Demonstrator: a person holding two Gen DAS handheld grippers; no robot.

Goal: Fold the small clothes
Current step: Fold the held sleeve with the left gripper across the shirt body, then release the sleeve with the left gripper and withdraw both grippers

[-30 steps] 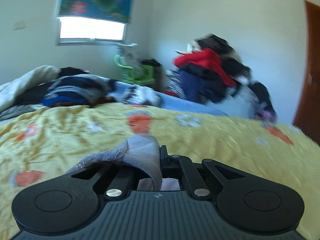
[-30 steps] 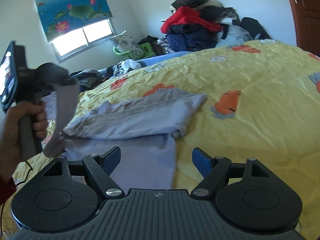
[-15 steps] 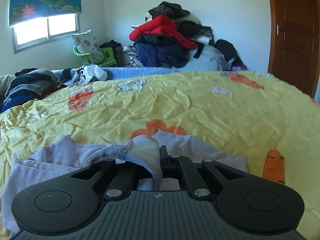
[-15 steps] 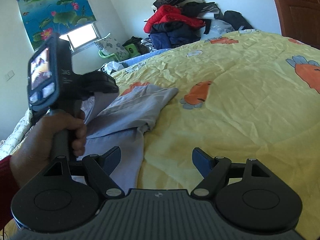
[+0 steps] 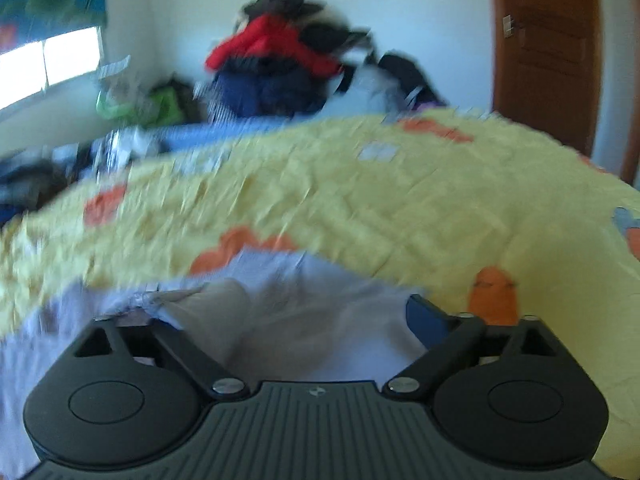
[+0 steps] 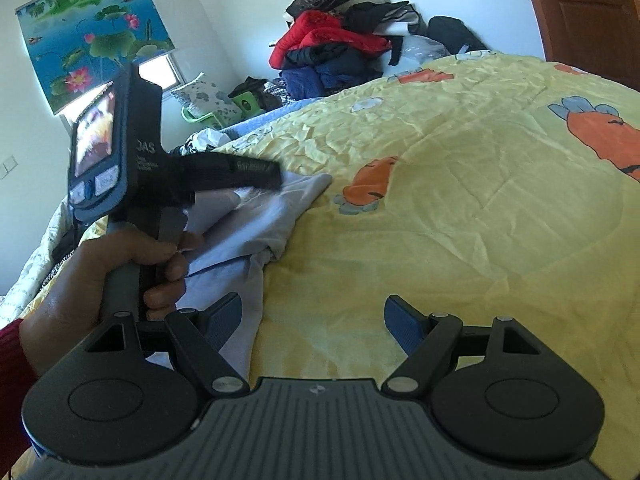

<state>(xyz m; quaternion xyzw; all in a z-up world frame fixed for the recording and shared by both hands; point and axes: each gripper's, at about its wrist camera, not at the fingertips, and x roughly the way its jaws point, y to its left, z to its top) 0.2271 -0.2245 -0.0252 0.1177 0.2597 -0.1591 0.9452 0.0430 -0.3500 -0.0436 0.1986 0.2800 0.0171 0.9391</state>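
While blurred, left tool (image 5: pixel 296 320) seemingly apart over lilac garment (image 5: pixel 320 320) (folded), right tool (image 6: pixel 313 322) apart.

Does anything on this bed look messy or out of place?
The lavender garment lies rumpled and unevenly folded near the yellow quilt's edge. Behind the bed, a clothes pile is heaped untidily against the wall.

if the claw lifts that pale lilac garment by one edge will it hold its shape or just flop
The thin pale lilac cotton garment will probably flop: it already lies in soft folds and draped layers on the yellow carrot-print quilt. It looks light, so one edge should lift easily. Lifted, the rest would likely drag and hang down, and the folded layers may slide apart.
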